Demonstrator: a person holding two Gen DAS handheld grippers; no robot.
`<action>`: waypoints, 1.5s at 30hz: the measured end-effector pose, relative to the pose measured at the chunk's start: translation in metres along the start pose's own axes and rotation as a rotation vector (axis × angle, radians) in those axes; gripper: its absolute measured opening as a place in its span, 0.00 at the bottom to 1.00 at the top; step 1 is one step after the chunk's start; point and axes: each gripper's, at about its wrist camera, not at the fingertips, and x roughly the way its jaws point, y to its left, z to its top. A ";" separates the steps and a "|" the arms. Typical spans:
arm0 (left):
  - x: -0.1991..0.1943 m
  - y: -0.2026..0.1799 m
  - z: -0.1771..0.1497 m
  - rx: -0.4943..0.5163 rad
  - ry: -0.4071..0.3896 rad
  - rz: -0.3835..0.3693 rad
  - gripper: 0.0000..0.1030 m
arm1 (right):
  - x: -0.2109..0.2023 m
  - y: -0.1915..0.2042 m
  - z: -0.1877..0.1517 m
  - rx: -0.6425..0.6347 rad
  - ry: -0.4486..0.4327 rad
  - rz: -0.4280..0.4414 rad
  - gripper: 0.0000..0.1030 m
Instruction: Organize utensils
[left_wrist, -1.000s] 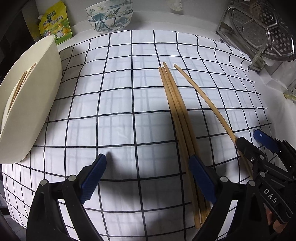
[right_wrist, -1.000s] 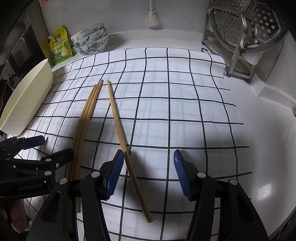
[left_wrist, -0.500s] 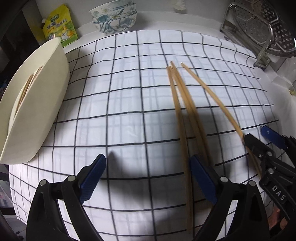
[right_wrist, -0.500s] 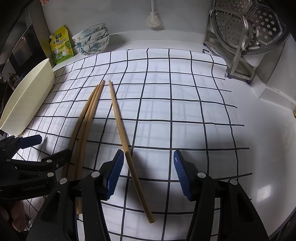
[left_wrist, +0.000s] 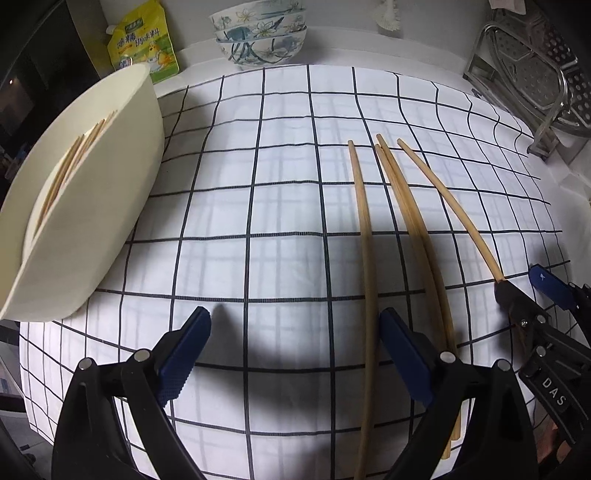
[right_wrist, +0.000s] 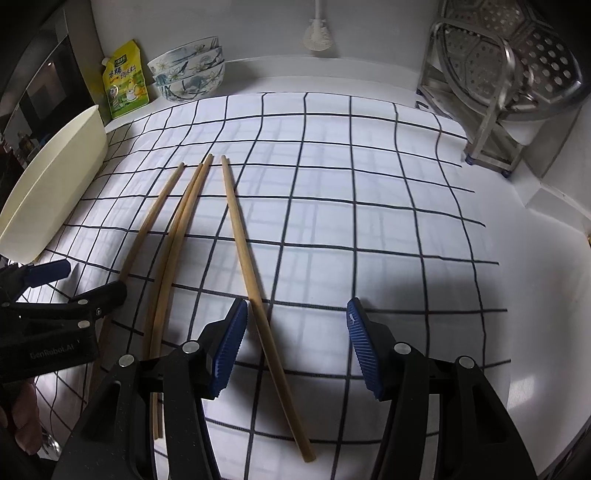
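Checked cloth (left_wrist: 280, 206); chopsticks (left_wrist: 70, 170) in tray (left_wrist: 110, 206)

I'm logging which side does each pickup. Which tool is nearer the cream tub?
Left. The left tool hangs open just right of the cream tub, near its front corner. The right tool sits open farther right, past all four chopsticks.

Stacked blue-flowered ceramic bowls (right_wrist: 188, 74) stood behind the black-gridded white cloth (right_wrist: 332, 192), a yellow-green seasoning pouch (right_wrist: 123, 85) just left of them, a steel rack (right_wrist: 506, 81) well right.
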 end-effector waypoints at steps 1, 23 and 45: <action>-0.001 -0.001 0.000 0.004 -0.008 0.005 0.84 | 0.001 0.002 0.001 -0.009 -0.001 -0.007 0.52; -0.019 0.007 0.011 -0.018 -0.009 -0.106 0.07 | -0.013 0.012 0.013 0.016 -0.018 0.077 0.06; -0.110 0.172 0.072 -0.088 -0.257 -0.018 0.07 | -0.062 0.173 0.131 -0.069 -0.190 0.277 0.06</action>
